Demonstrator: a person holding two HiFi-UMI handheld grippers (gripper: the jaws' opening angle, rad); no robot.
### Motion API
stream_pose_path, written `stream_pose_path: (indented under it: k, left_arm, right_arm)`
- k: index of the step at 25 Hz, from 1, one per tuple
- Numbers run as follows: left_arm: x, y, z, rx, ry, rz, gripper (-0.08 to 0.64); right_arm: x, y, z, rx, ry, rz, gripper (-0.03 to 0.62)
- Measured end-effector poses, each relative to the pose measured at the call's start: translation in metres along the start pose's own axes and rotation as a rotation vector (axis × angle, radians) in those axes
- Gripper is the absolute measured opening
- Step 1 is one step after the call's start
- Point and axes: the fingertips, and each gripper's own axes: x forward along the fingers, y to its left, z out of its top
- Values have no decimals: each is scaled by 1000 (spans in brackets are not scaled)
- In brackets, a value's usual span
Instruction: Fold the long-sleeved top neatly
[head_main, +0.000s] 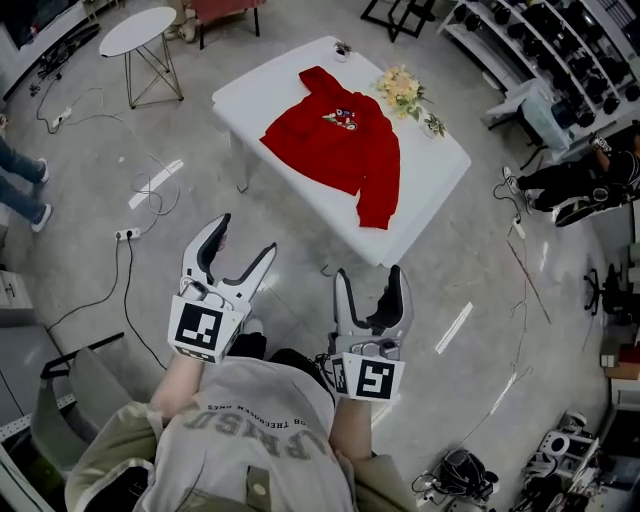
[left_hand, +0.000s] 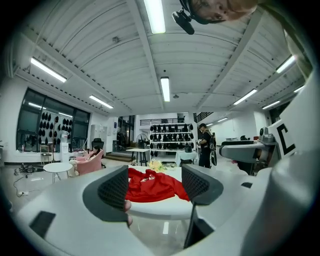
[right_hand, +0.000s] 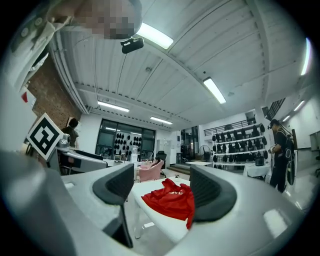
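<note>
A red long-sleeved hooded top (head_main: 340, 135) lies spread on a white table (head_main: 440, 165), well ahead of me across the floor. One sleeve (head_main: 376, 200) reaches the table's near edge. My left gripper (head_main: 246, 236) is held in the air in front of my body, open, with nothing between its jaws. Beside it my right gripper (head_main: 368, 275) is open and empty too. Both point level toward the table. The left gripper view shows the top (left_hand: 155, 186) far off between the open jaws, and it appears the same way in the right gripper view (right_hand: 170, 200).
A bunch of flowers (head_main: 400, 90) lies on the table behind the top. A small round side table (head_main: 138, 30) stands far left. Cables and a power strip (head_main: 125, 234) lie on the floor at left. A person (head_main: 580, 180) sits at right by equipment racks.
</note>
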Motion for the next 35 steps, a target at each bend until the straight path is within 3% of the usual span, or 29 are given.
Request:
stream_pose_path:
  k: [12,25,35]
  left_arm:
    - [65,43,-22,-35,63,-3,314]
    - [192,68,-18,-20,99,61,321]
    - [288,82,-37,30,227,107,327]
  right_arm:
    - [63,-16,-24,-30,81,-22,342]
    - [182,-103,-36,-37,73,38,342]
    - [265,-168,-65,-12,125,122,342]
